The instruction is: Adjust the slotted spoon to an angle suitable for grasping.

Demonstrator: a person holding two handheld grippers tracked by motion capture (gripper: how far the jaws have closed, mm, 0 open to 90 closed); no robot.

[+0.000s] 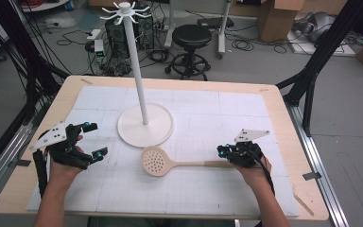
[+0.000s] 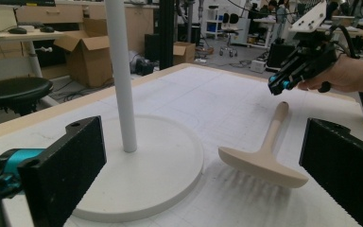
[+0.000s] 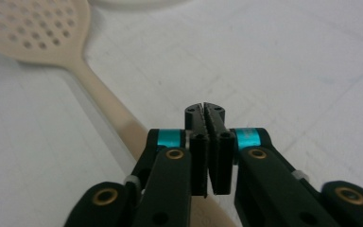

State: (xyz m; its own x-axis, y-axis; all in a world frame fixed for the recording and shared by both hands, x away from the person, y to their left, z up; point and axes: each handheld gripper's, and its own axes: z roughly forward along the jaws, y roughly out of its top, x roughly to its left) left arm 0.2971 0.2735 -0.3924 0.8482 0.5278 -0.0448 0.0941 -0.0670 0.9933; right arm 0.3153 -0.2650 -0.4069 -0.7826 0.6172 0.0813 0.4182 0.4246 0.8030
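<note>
Item 1: your left gripper (image 1: 91, 140). You hold it over the near left part of the table (image 1: 38, 156), jaws spread wide with nothing between them. In the left gripper view the two black pads frame the scene, one at each lower corner.

Item 2: your right gripper (image 1: 223, 150). Jaws pressed together, pad against pad, as the right gripper view (image 3: 204, 113) shows; they pinch nothing. In the left gripper view it hangs just above the far end of the skimmer's handle (image 2: 280, 85); whether it touches the handle cannot be told.

Item 3: beige slotted skimmer spoon (image 1: 170, 163). It lies flat on the white gridded mat (image 1: 217, 118), its perforated round head (image 3: 33, 28) between your two grippers, nearer your left one. Its handle runs toward your right gripper and passes beneath that gripper's closed jaws and to their left in its own view.

Item 4: white utensil stand (image 1: 144, 123). Round base, tall upright pole, hooked crown on top. It sits ahead of your left gripper's open jaws; the skimmer's head lies just beside the base rim, apart from it.
</note>
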